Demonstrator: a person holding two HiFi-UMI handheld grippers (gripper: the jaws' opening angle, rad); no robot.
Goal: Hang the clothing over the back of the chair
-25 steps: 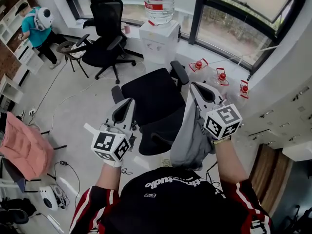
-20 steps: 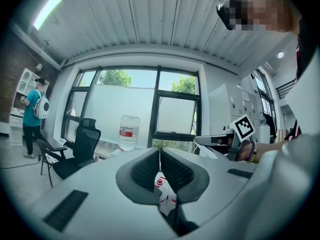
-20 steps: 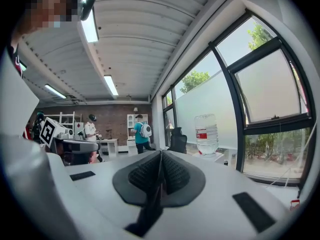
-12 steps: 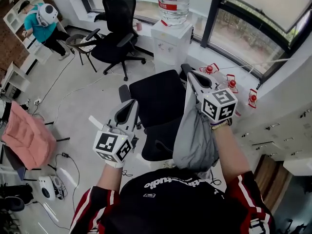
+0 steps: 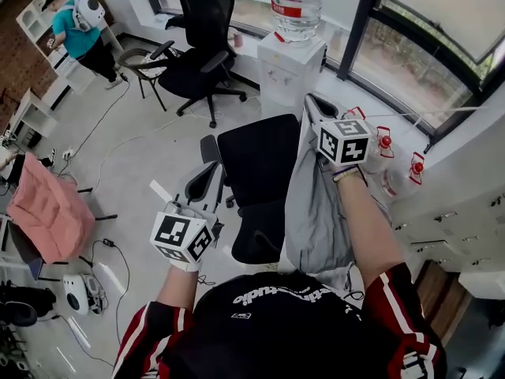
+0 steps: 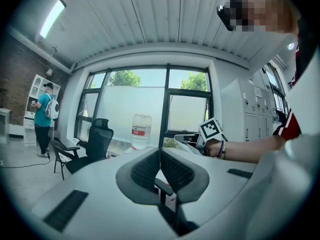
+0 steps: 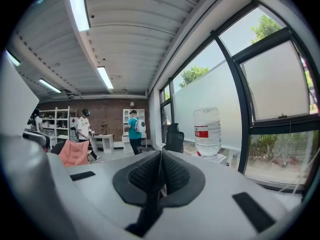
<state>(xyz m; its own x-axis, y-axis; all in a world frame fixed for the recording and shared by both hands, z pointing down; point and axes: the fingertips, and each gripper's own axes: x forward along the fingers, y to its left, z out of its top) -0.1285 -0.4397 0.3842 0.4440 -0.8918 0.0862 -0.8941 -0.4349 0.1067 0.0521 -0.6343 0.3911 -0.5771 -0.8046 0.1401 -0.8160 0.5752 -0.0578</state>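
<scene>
A black office chair [image 5: 258, 158] stands in front of me, its backrest [image 5: 264, 229] nearest to me. Grey clothing [image 5: 316, 208] hangs in a long fold along the chair's right side, down from my right gripper [image 5: 310, 106]. That gripper is shut on the cloth's top edge, and is held out over the chair's right armrest. In the right gripper view the pads [image 7: 172, 173] meet with a dark strip of cloth trailing down from them. My left gripper [image 5: 203, 184] is shut with nothing in it, left of the chair's backrest. The left gripper view shows its pads [image 6: 147, 170] touching and the right gripper [image 6: 186, 138] beyond.
A water dispenser [image 5: 293, 54] with a big bottle stands beyond the chair by the windows. A second black chair [image 5: 201, 46] is at the back left, and a person in teal [image 5: 79, 26] beyond it. A pink-draped chair [image 5: 47, 212] stands left. Red-capped bottles [image 5: 387, 142] and cables [image 5: 118, 144] lie on the floor.
My right gripper has carried the grey clothing away from me, toward the windows, and the cloth now hangs in a longer fold. The left gripper has barely shifted.
</scene>
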